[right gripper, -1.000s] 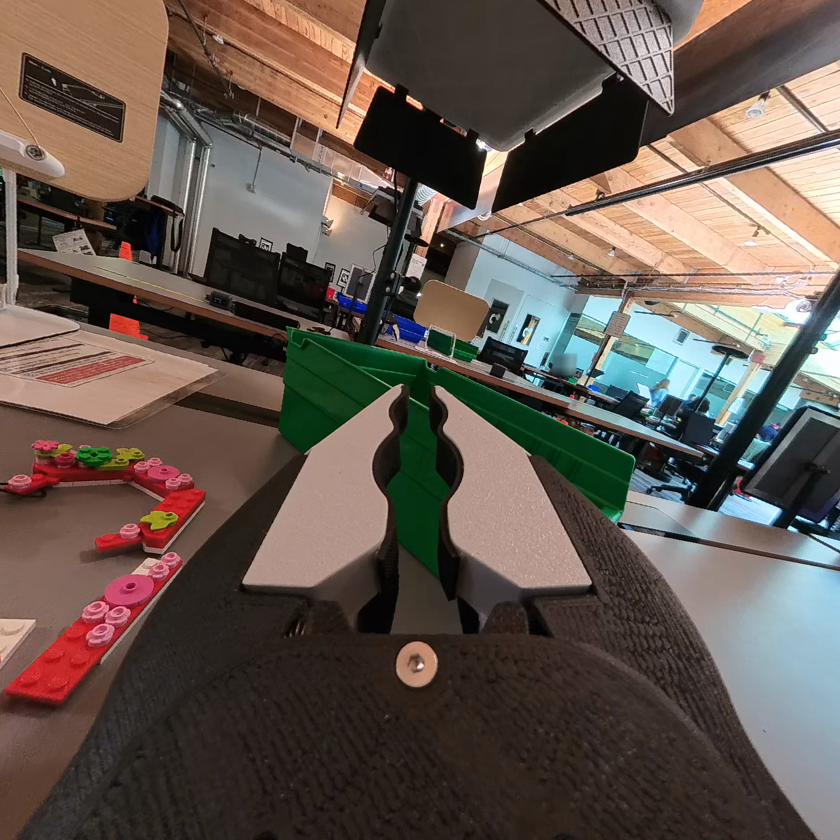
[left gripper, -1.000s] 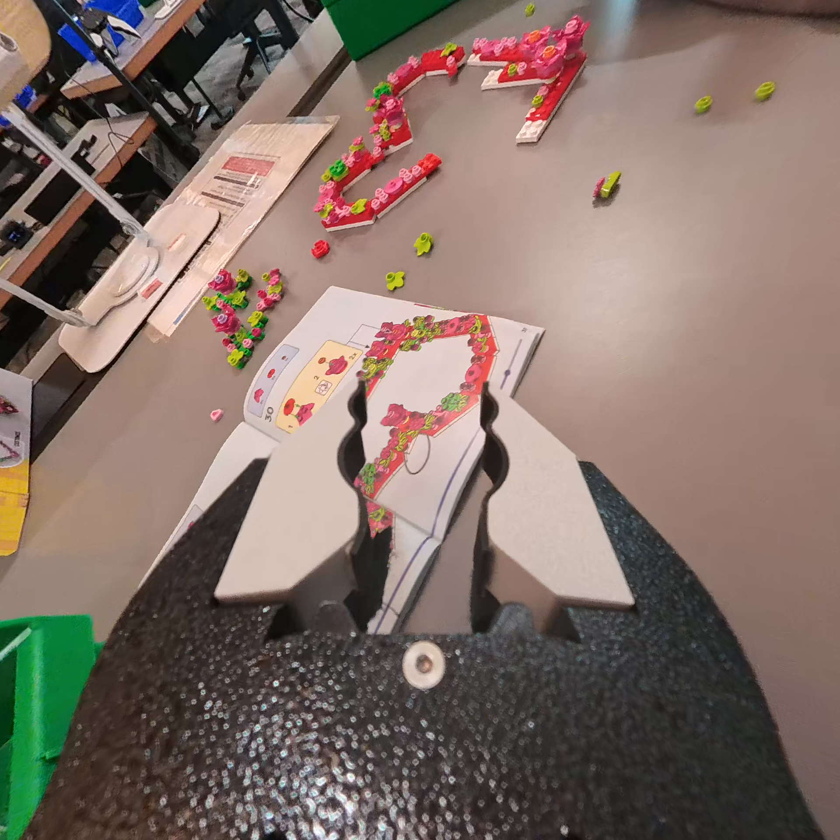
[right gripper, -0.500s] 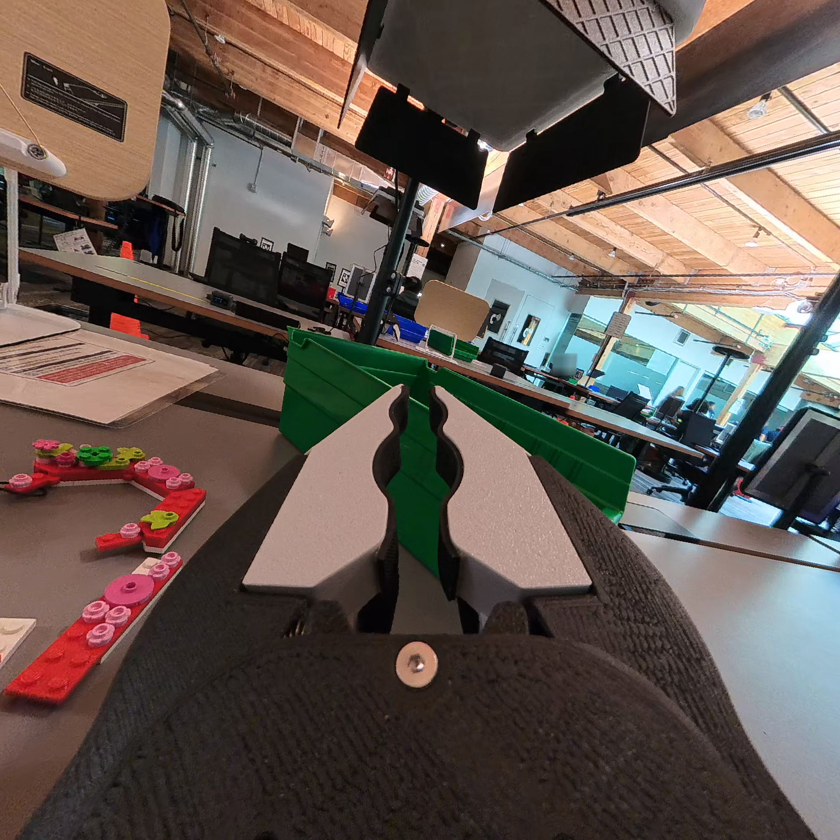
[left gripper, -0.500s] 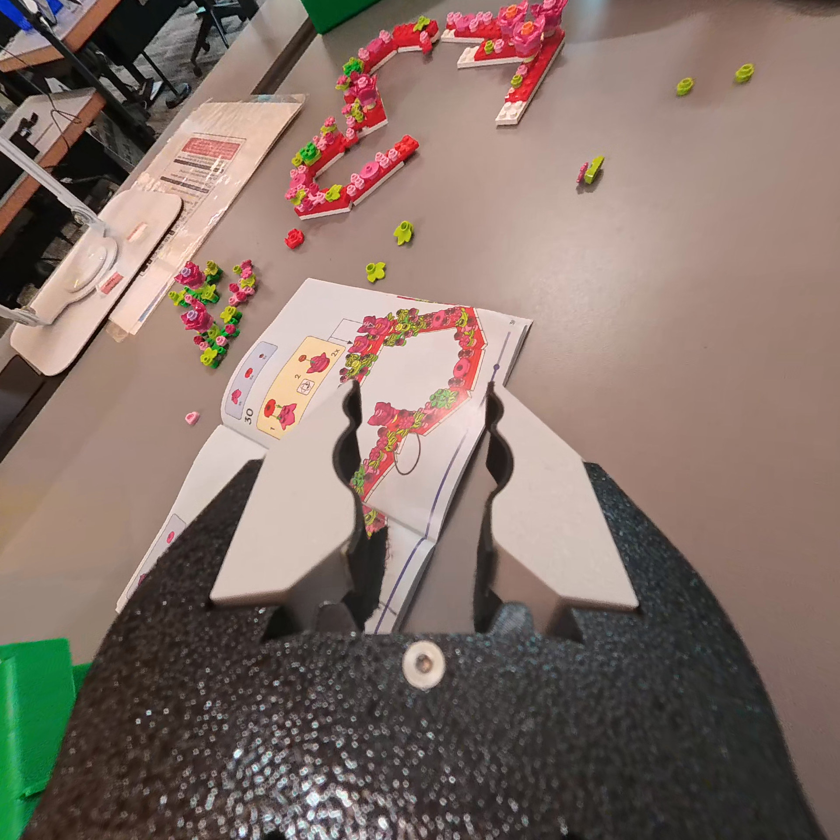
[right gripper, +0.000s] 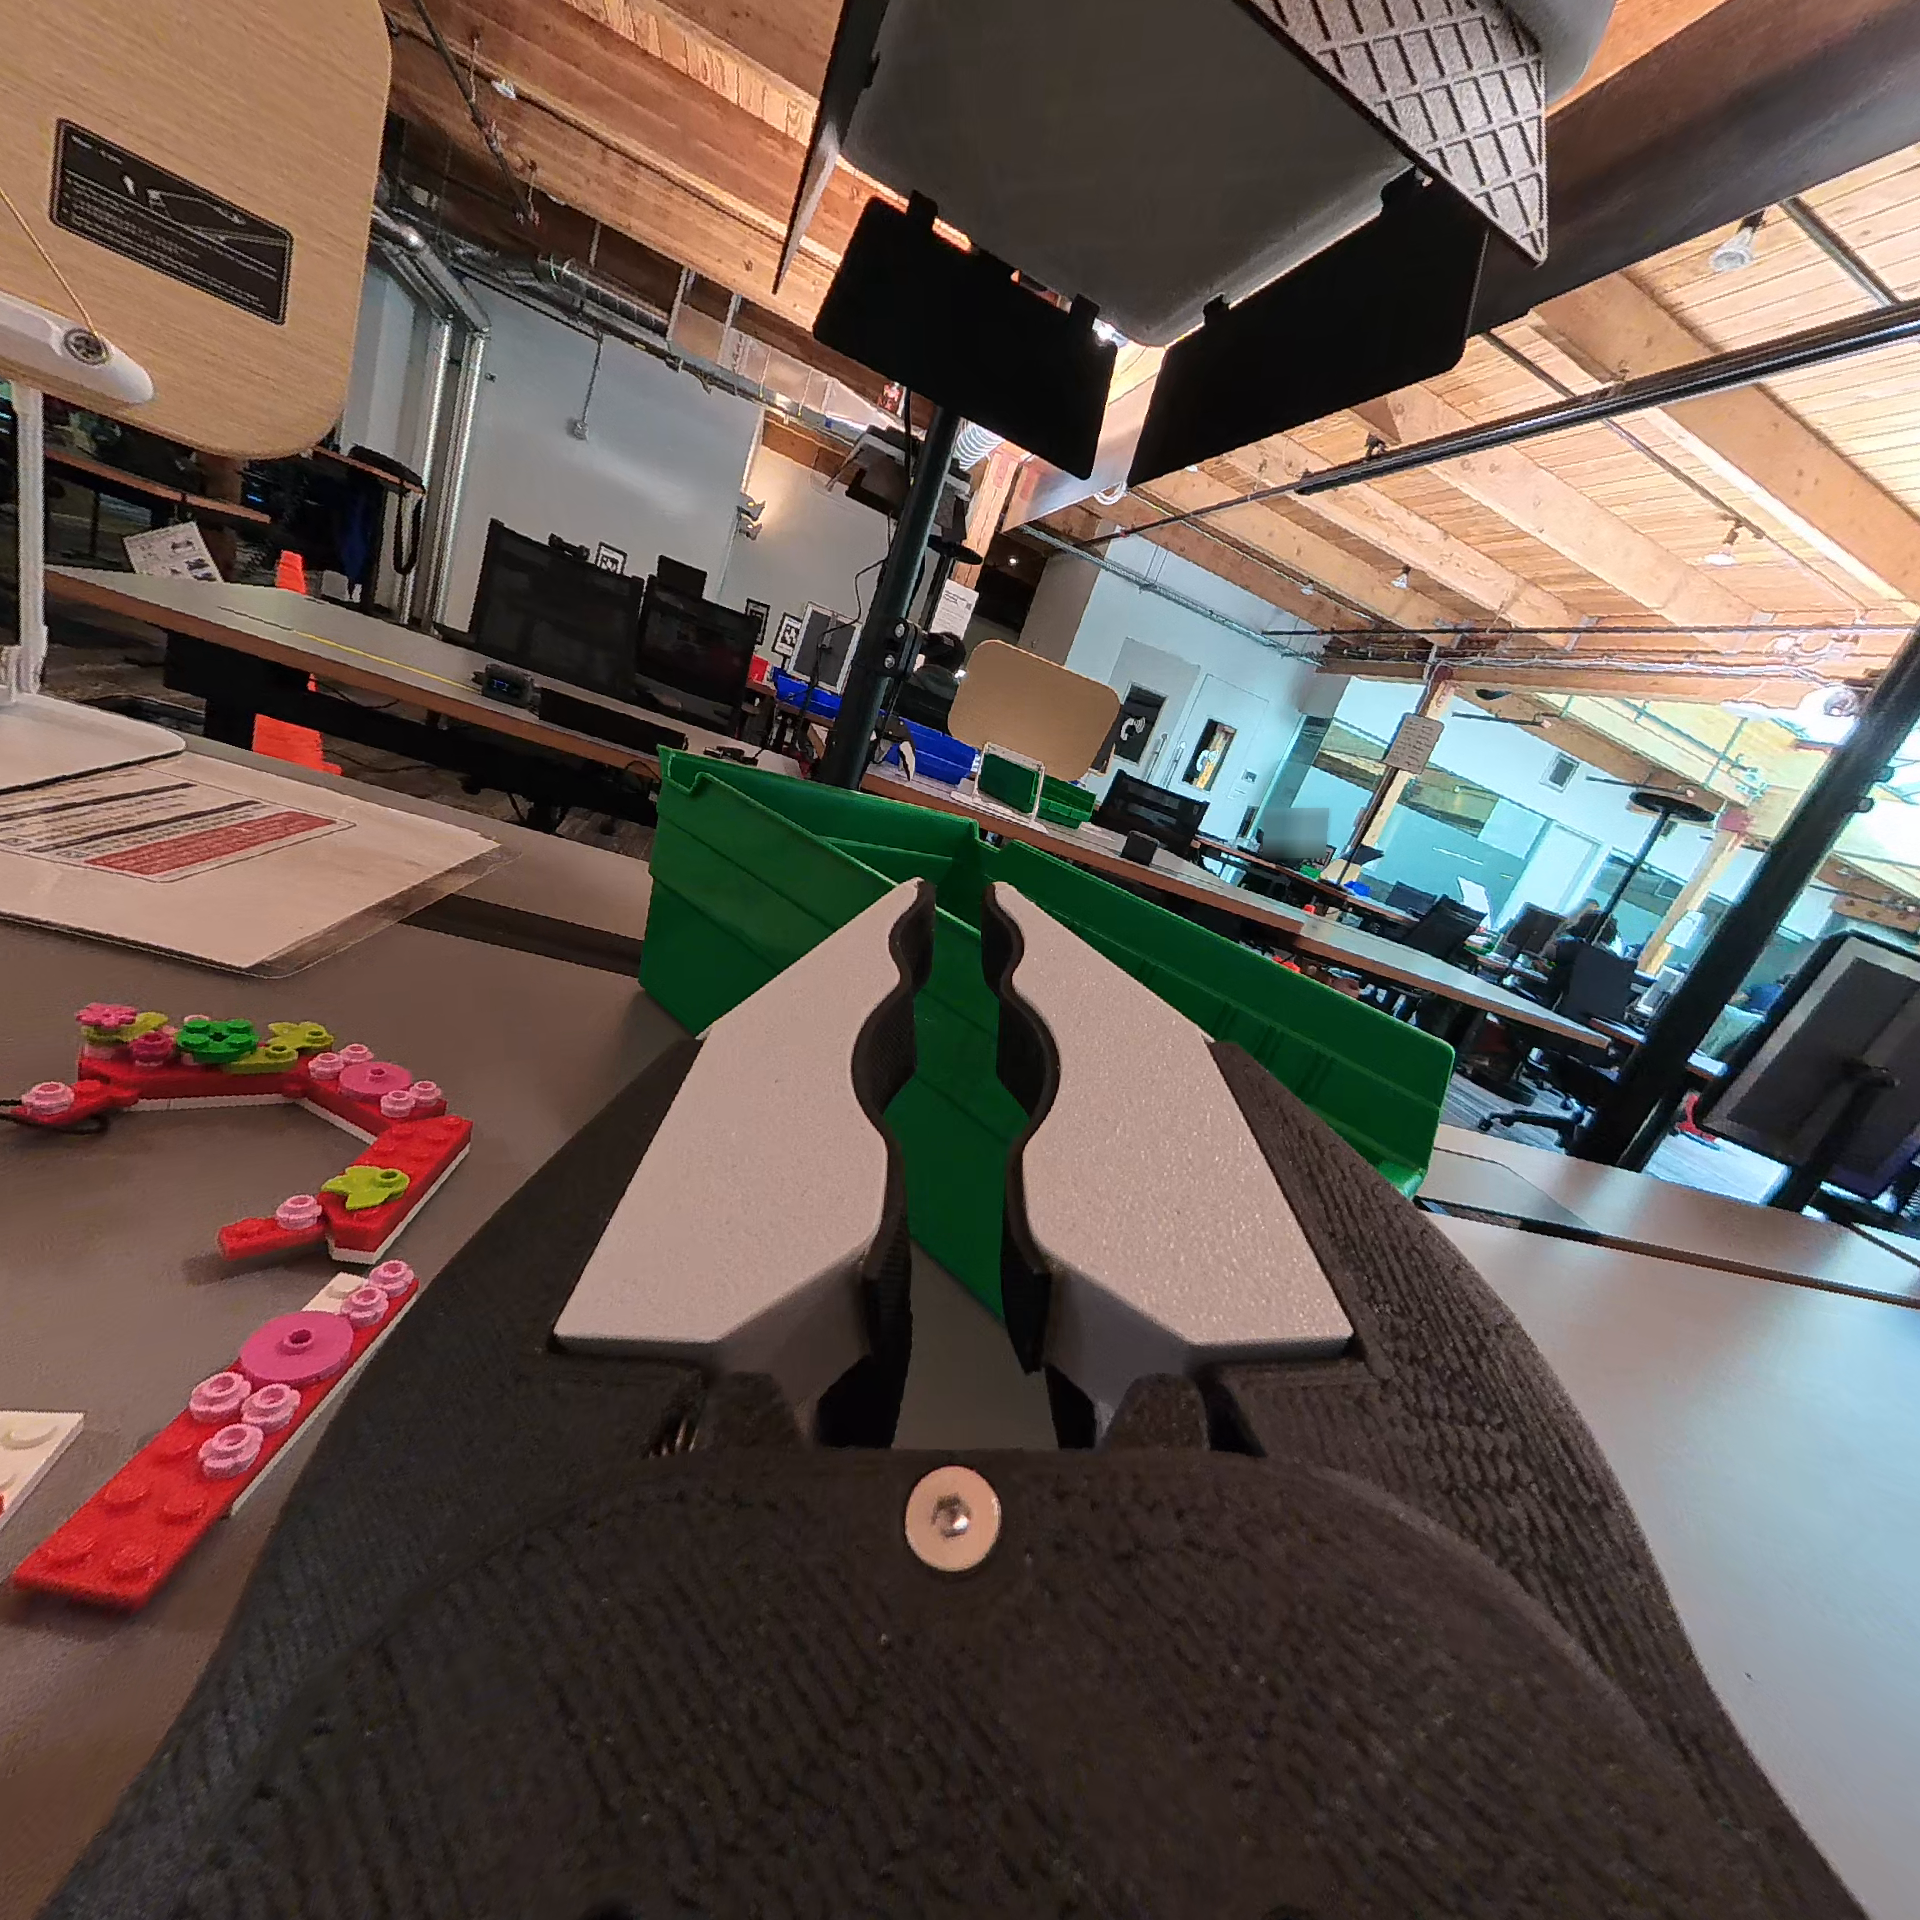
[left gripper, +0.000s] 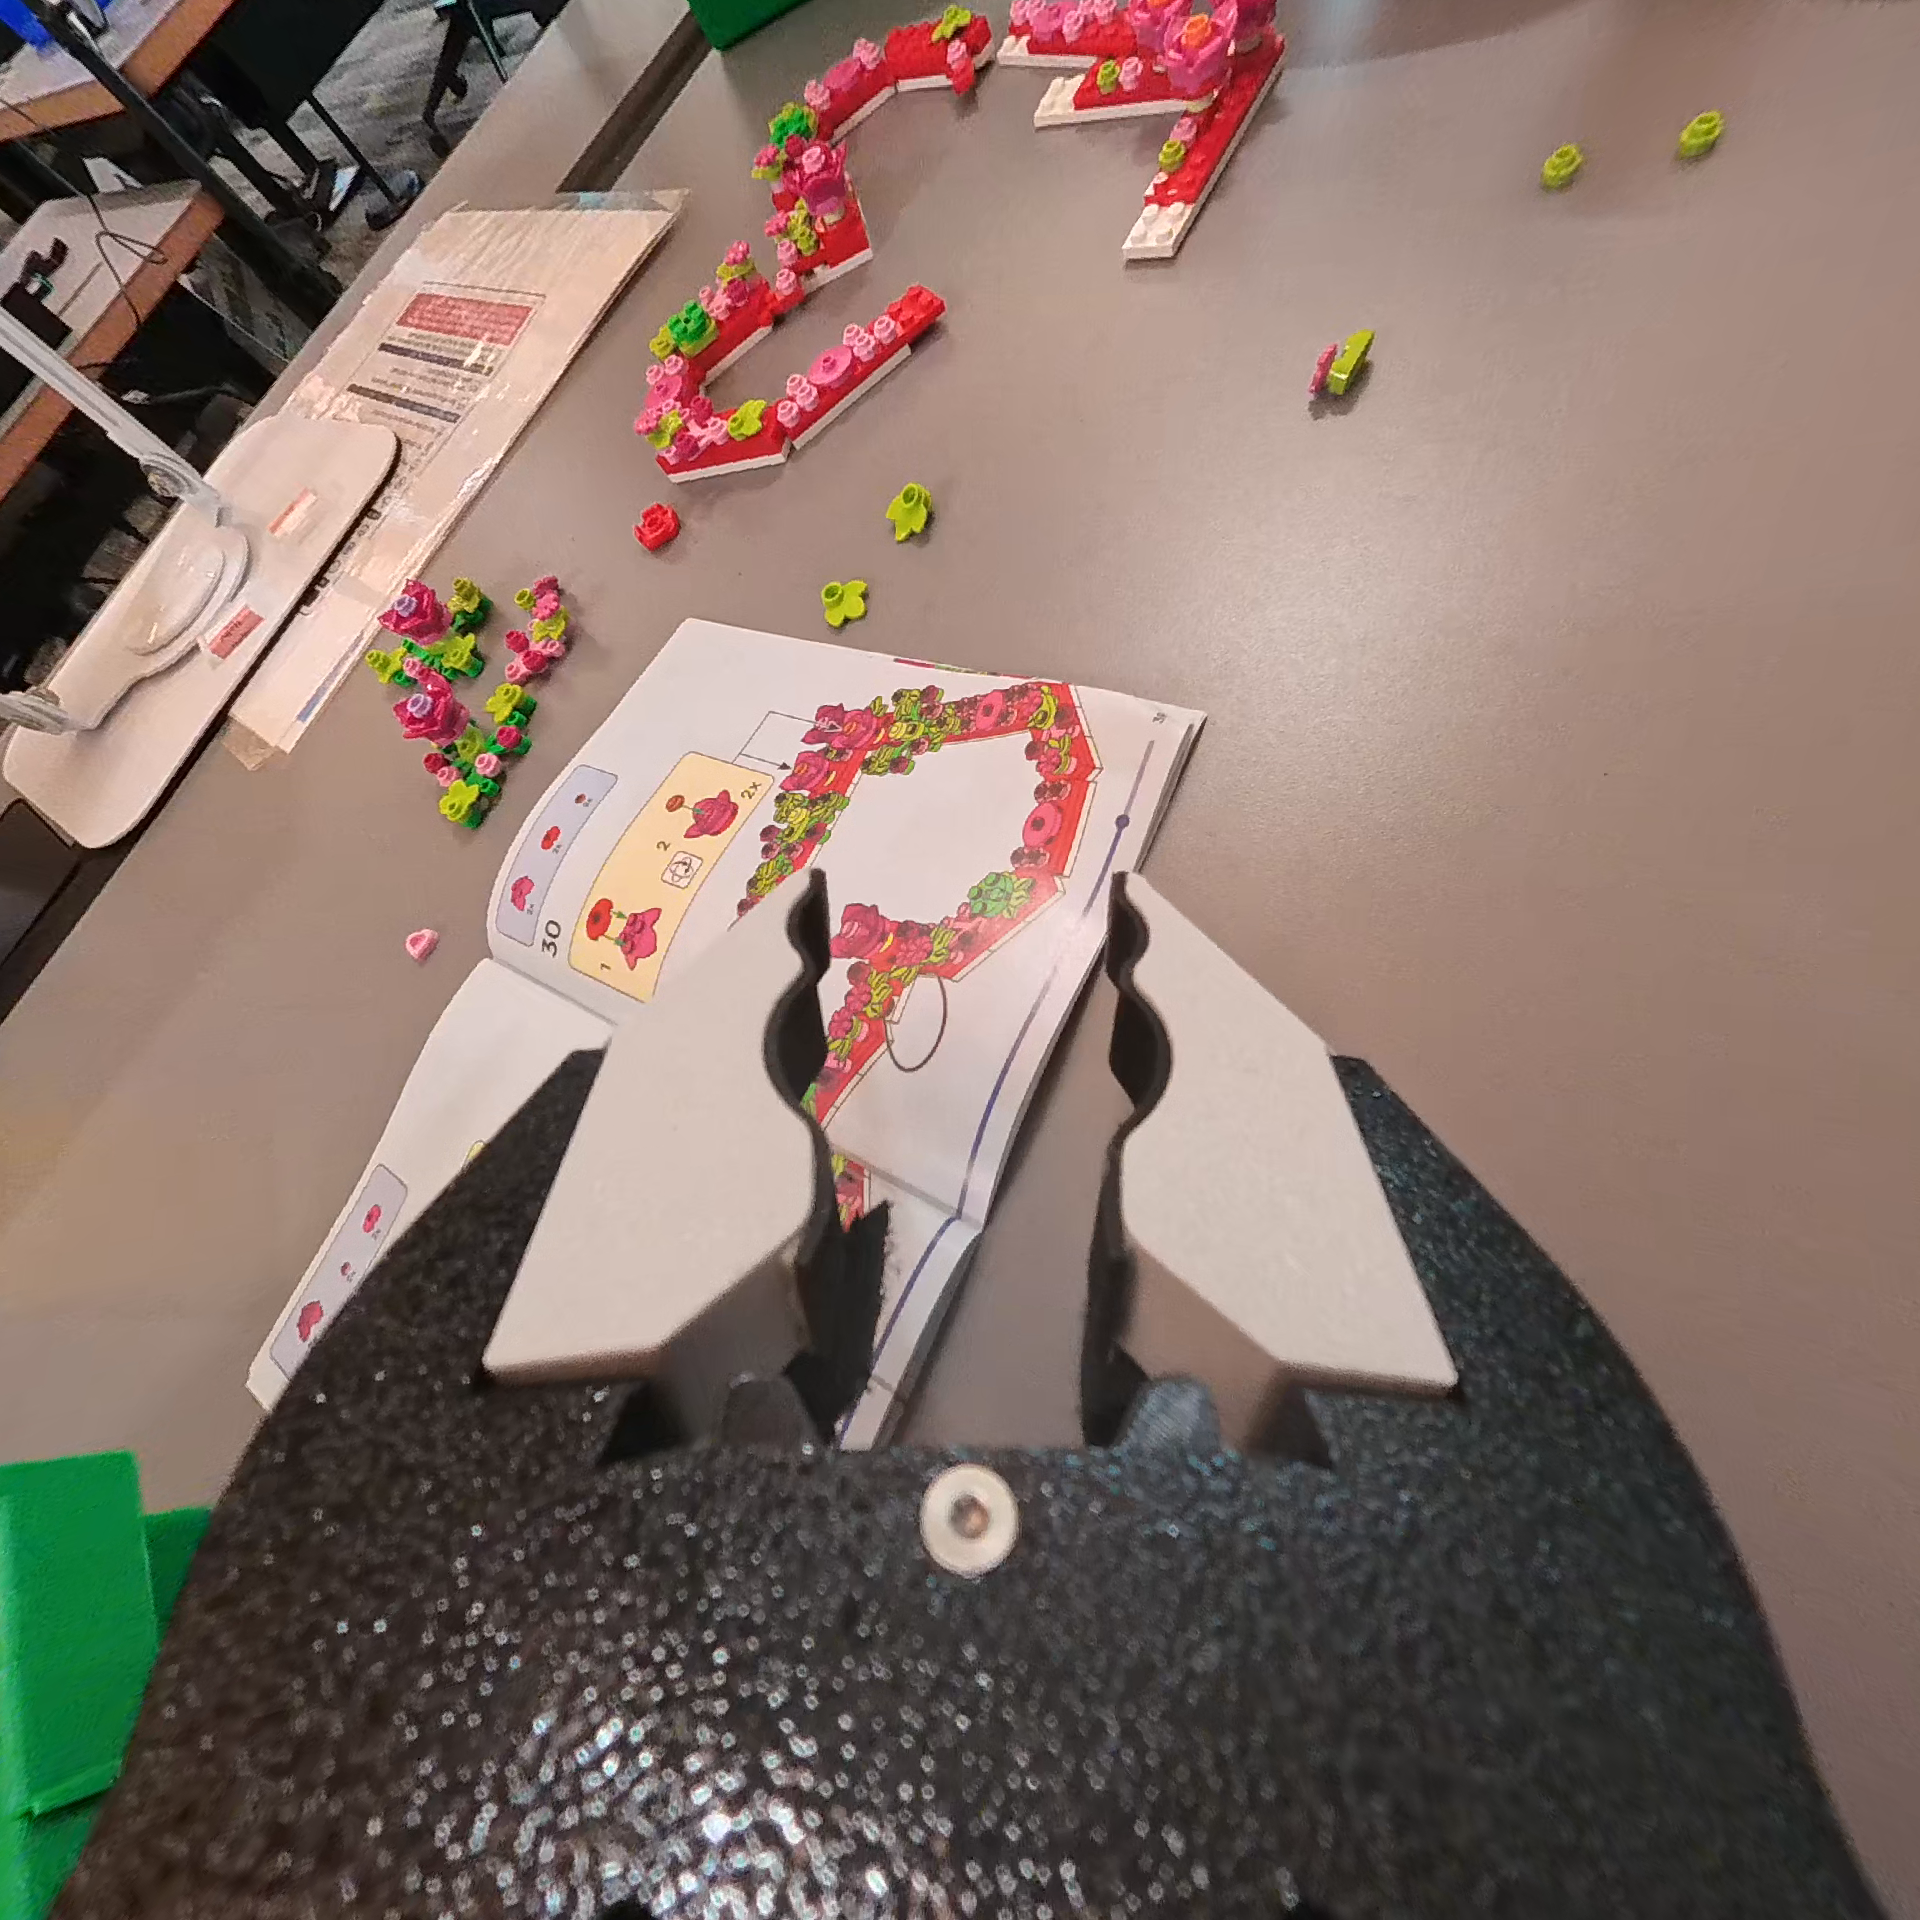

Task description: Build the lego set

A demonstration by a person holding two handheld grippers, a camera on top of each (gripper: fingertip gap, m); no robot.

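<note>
My left gripper (left gripper: 968,894) is open and empty, hovering over the open instruction booklet (left gripper: 935,810) on the grey table. Beyond it lie a curved red plate section with pink and green flowers (left gripper: 779,353), a second red section (left gripper: 1174,114) and a cluster of built flowers (left gripper: 457,686). Loose pieces lie around: lime (left gripper: 909,511), lime (left gripper: 844,601), red (left gripper: 657,525). My right gripper (right gripper: 956,899) rests low on the table, jaws almost together with nothing between them. Left of it lie a red plate with pink studs (right gripper: 208,1455) and a red flowered section (right gripper: 260,1070).
A green bin (right gripper: 790,914) stands right ahead of the right gripper. A laminated sheet (left gripper: 468,343) and a white lamp base (left gripper: 177,623) sit at the table's left edge. Another green bin (left gripper: 62,1610) is at the left gripper's near left. More lime pieces (left gripper: 1562,164) lie far right. The left gripper's tips are roughly 45 centimeters from the right gripper's.
The left gripper has shifted a little over the booklet, so the far lego sections sit higher in its view. The right gripper has not moved.
</note>
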